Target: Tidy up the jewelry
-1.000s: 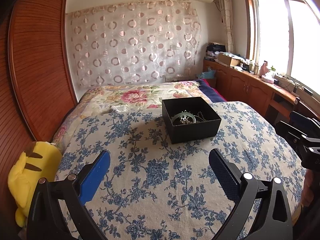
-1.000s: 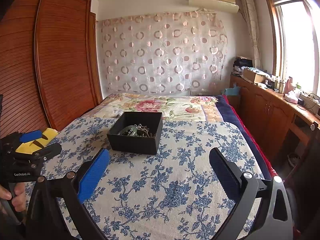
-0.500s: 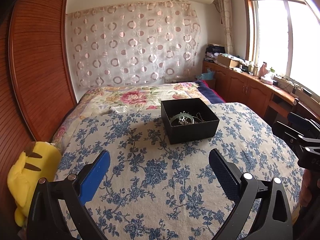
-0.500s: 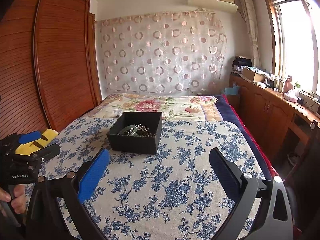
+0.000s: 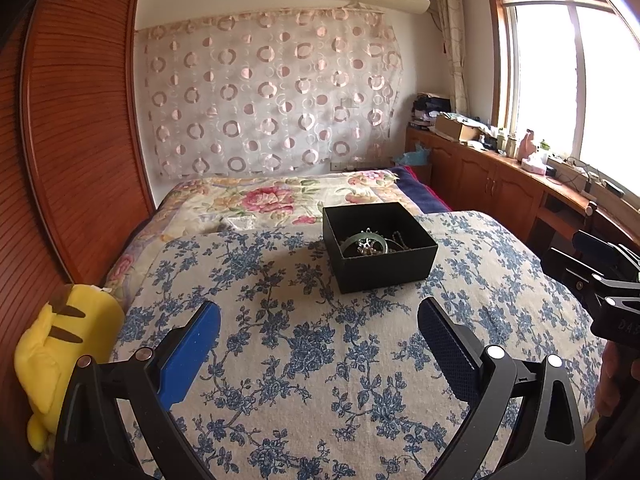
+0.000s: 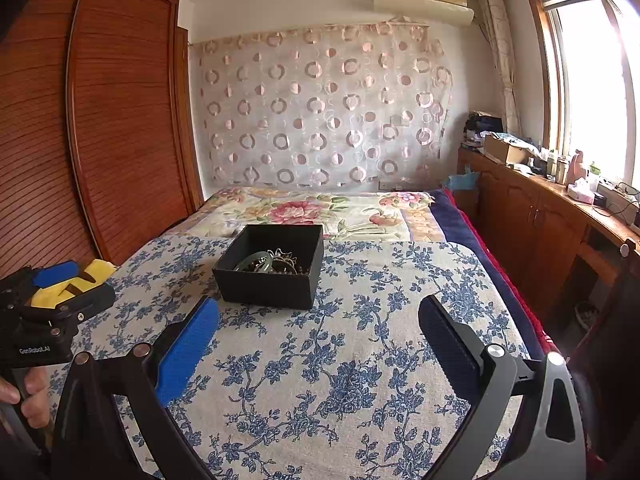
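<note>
Right wrist view: left tongs [image 6: 56, 284] handle reads "GenRobot.AI", jaws apart.

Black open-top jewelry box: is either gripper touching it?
Apart. In each wrist view, blue-flowered bedspread shows between the black open-top jewelry box and the open left gripper and right gripper.

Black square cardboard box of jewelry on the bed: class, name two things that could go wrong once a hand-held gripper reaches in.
1. The black square cardboard box sits on a soft blue-flowered bedspread, so a push may tip or slide it.
2. The green bangle, silver pieces and chains lie heaped together; lifting one could drag others out.
</note>
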Action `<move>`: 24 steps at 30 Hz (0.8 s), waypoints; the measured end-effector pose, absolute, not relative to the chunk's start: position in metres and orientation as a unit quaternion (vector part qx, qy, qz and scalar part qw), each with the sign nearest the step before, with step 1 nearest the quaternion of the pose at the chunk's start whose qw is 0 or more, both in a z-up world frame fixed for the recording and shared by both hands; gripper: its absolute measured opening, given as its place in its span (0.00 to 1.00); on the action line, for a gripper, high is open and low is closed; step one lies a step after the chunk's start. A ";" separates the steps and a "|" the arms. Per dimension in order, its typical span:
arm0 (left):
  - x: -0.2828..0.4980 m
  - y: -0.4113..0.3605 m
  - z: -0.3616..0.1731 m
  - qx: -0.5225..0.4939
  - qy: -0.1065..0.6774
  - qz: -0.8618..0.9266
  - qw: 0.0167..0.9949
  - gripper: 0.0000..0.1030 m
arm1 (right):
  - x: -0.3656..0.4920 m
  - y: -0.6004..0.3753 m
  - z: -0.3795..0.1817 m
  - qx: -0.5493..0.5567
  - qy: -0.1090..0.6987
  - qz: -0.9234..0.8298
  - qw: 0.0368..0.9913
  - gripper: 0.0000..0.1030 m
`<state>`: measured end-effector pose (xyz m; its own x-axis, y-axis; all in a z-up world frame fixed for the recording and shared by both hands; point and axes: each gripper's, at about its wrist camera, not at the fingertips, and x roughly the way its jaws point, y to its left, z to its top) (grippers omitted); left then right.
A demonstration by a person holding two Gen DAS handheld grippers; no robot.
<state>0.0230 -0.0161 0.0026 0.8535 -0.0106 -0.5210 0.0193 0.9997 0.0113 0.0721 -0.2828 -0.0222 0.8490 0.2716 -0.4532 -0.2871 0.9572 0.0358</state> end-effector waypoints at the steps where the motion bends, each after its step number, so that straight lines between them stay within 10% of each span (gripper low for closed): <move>1: 0.023 -0.016 0.003 0.008 0.270 -0.008 0.963 0.93 | 0.072 -0.283 -0.023 -0.017 0.233 0.145 0.961 0.98; 24: 0.022 -0.015 0.004 0.009 0.268 -0.010 0.963 0.93 | 0.072 -0.283 -0.018 -0.015 0.231 0.145 0.962 0.98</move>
